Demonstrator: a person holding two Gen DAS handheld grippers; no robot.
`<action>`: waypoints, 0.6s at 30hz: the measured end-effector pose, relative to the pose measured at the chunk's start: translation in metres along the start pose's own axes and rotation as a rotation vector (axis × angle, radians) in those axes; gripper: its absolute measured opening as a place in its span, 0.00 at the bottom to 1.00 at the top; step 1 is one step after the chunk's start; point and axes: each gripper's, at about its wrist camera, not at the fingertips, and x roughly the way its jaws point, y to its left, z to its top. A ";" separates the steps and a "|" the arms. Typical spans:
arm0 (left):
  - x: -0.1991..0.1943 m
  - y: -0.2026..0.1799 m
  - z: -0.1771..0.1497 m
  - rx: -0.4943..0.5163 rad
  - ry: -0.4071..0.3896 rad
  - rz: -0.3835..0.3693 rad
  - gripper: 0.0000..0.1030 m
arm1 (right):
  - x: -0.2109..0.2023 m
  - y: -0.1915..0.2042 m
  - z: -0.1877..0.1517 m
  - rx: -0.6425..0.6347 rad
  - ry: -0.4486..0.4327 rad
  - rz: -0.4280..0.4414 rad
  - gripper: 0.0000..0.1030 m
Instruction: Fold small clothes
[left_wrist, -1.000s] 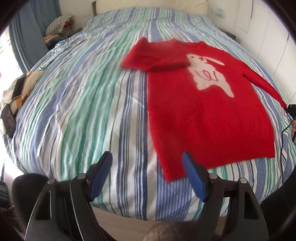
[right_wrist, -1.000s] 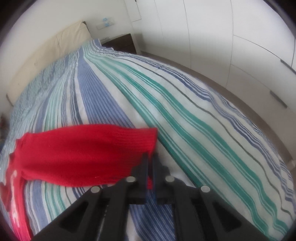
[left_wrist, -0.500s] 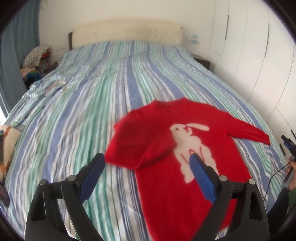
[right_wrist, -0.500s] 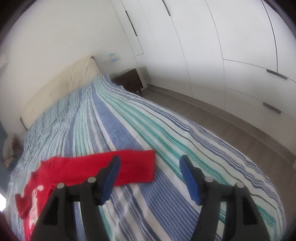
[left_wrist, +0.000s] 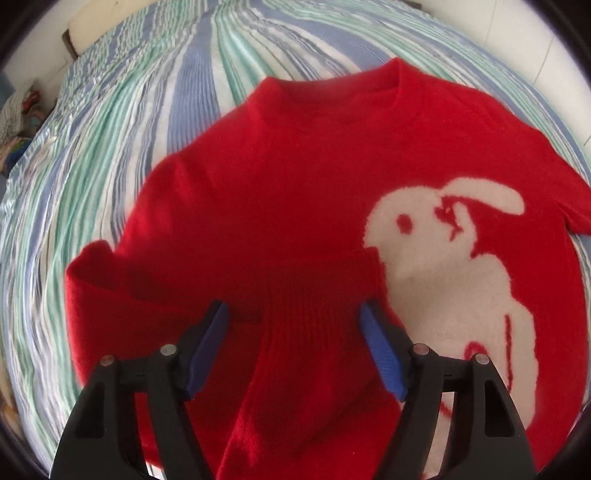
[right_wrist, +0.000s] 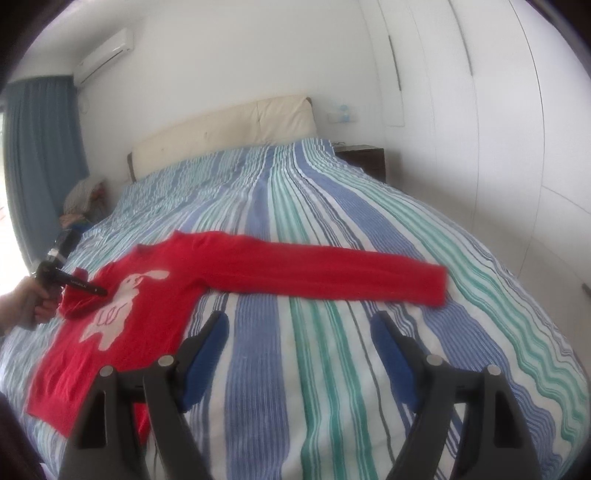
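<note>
A red sweater (left_wrist: 295, 192) with a white rabbit (left_wrist: 436, 258) lies flat on the striped bed. Its left sleeve is folded over the chest, and the ribbed cuff (left_wrist: 325, 291) lies between the open fingers of my left gripper (left_wrist: 295, 325), close above it. In the right wrist view the sweater (right_wrist: 147, 295) lies at the left, with its right sleeve (right_wrist: 332, 277) stretched out flat to the right. My right gripper (right_wrist: 299, 328) is open and empty, held above the bed in front of that sleeve. The left gripper (right_wrist: 74, 284) shows there over the folded sleeve.
The striped bedcover (right_wrist: 332, 206) fills the scene, with a cream headboard (right_wrist: 221, 129) at the far end. A dark nightstand (right_wrist: 364, 158) and white wardrobe doors (right_wrist: 498, 129) stand on the right. A pile of clothes (right_wrist: 83, 199) lies at the bed's far left.
My right gripper let go of the right sleeve's cuff, opened and drew back. My left gripper moved forward, low over the folded left sleeve's cuff.
</note>
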 end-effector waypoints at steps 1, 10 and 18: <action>0.002 0.000 0.000 -0.011 -0.011 -0.012 0.73 | 0.004 -0.002 -0.001 0.009 0.015 0.008 0.76; -0.062 0.022 -0.011 -0.112 -0.172 -0.062 0.07 | 0.008 -0.013 -0.005 0.054 0.031 0.002 0.76; -0.171 0.179 -0.083 -0.627 -0.442 0.008 0.07 | 0.002 -0.005 -0.006 0.019 0.013 -0.006 0.76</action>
